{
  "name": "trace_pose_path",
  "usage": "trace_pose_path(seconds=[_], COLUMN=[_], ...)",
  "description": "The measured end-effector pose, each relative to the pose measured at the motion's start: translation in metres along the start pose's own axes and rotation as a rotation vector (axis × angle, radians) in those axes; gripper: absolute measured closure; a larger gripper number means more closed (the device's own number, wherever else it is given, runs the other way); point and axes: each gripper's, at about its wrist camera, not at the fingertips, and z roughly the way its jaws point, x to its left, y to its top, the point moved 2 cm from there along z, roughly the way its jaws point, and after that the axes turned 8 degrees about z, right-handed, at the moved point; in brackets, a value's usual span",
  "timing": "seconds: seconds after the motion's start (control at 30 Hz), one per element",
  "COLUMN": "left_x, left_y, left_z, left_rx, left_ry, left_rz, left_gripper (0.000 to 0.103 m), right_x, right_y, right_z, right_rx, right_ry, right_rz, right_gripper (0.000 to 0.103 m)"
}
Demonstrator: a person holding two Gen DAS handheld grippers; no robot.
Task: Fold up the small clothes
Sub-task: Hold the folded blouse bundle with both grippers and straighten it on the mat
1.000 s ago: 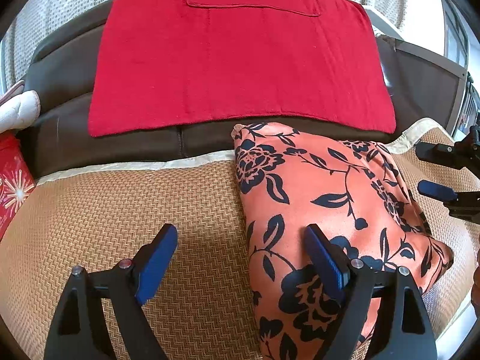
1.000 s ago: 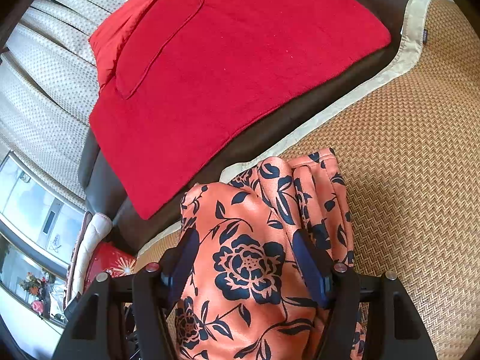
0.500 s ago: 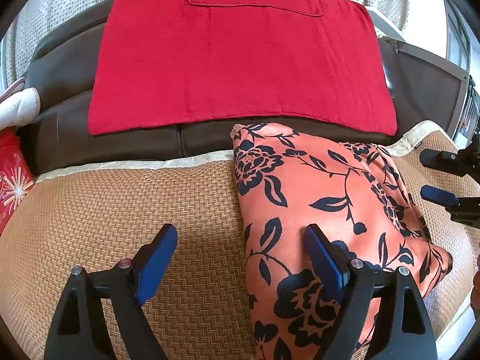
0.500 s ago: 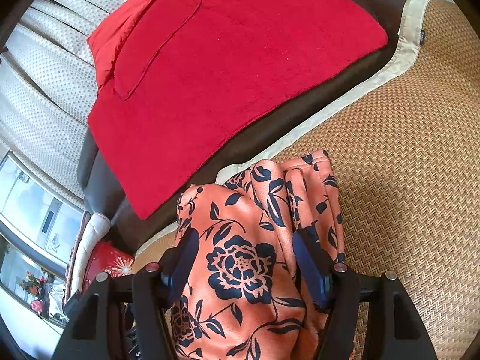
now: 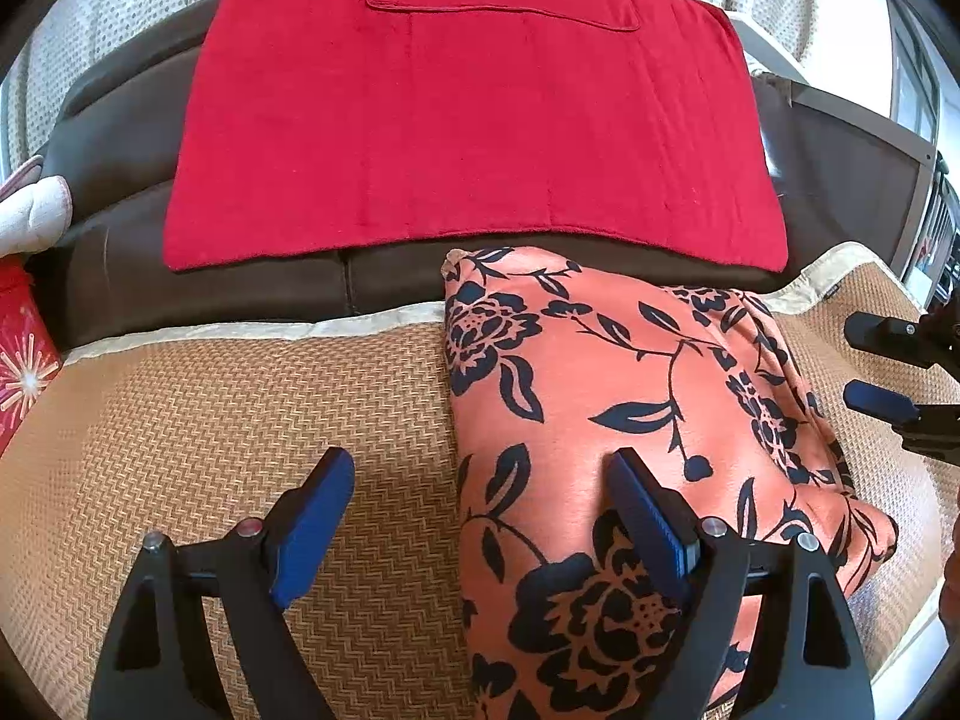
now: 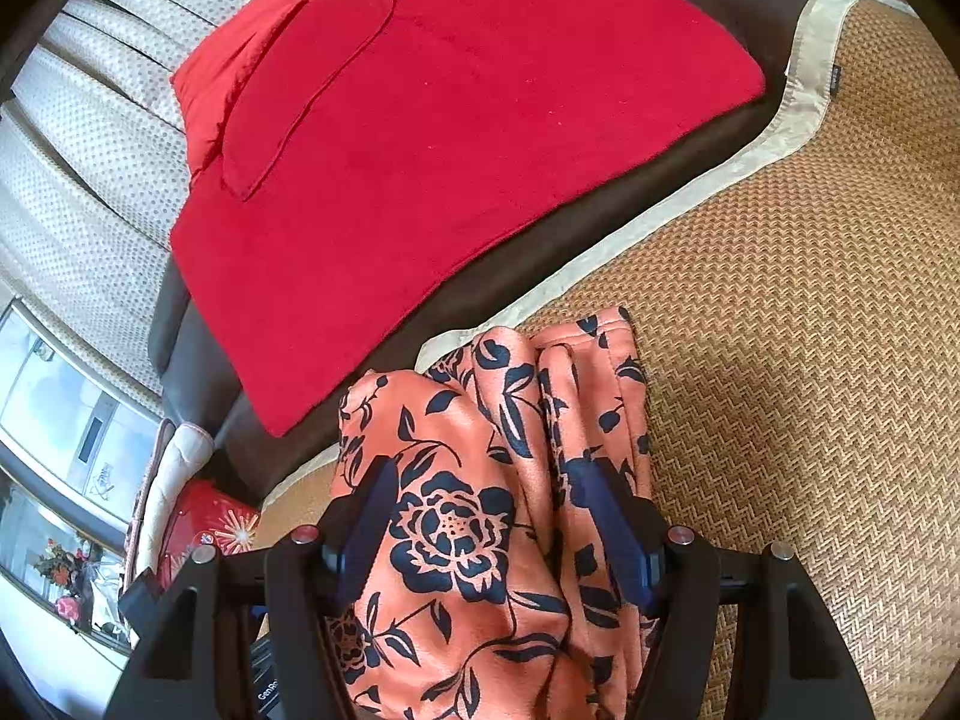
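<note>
My left gripper (image 5: 474, 531) hangs with jaws wide over the cloth's (image 5: 624, 420) edge on the mat (image 5: 210, 420); my right gripper (image 6: 495, 531), jaws wide, straddles its bunched end, likely for neatening.

Both wrist views close above the floral garment (image 5: 630, 420), facing the red blanket (image 5: 468, 120); left from its left edge, right from directly over; both shared.

Below my right gripper (image 6: 492, 525), on its black body, I read only the white letters "Genpo", cut off; the mat's small edge tag (image 6: 834, 69) is too small to read.
</note>
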Motion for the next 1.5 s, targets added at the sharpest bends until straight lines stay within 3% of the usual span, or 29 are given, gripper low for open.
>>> trace_pose_path(seconds=[0.23, 0.33, 0.43, 0.5, 0.53, 0.6, 0.7, 0.87, 1.03, 1.2, 1.37, 1.5], left_x=[0.001, 0.001, 0.002, 0.003, 0.004, 0.006, 0.019, 0.039, 0.038, 0.027, 0.011, 0.015], left_y=[0.001, 0.0, -0.001, -0.002, -0.002, -0.001, 0.001, 0.0, -0.006, -0.01, -0.012, -0.018], left_z=[0.001, 0.001, 0.001, 0.001, 0.001, 0.0, -0.002, 0.009, 0.029, 0.038, 0.049, 0.065], left_rx=[-0.001, 0.001, 0.007, 0.01, 0.012, 0.014, 0.017, 0.07, 0.152, 0.187, 0.225, 0.291], left_ry=[-0.002, -0.003, -0.007, -0.011, -0.012, -0.04, -0.195, -0.382, -0.426, -0.454, -0.465, -0.555], left_rz=[-0.006, -0.001, 0.003, 0.005, 0.005, -0.009, -0.094, -0.279, -0.343, -0.356, -0.317, -0.41], left_gripper=[0.016, 0.016, 0.016, 0.016, 0.016, 0.016, 0.016, 0.015, 0.015, 0.015, 0.013, 0.013], right_x=[0.016, 0.028, 0.031, 0.024, 0.02, 0.025, 0.025, -0.002, -0.038, -0.043, -0.044, -0.045], right_y=[-0.005, -0.008, -0.014, -0.022, -0.025, -0.022, -0.015, 0.009, 0.025, 0.02, 0.017, 0.01], right_z=[0.003, 0.01, 0.032, 0.061, 0.07, 0.064, 0.045, 0.007, 0.005, 0.03, 0.049, 0.07], right_rx=[-0.028, -0.026, 0.041, 0.164, 0.18, 0.166, 0.134, 0.006, 0.031, 0.136, 0.172, 0.186], right_ry=[0.035, 0.063, 0.057, -0.021, -0.039, -0.029, 0.03, 0.037, 0.051, 0.06, 0.033, -0.001], right_rz=[-0.06, -0.096, -0.086, -0.066, -0.056, -0.054, -0.033, 0.034, 0.159, 0.167, 0.151, 0.155], right_gripper=[0.036, 0.051, 0.052, 0.054, 0.06, 0.06, 0.042, 0.029, 0.029, 0.029, 0.029, 0.029])
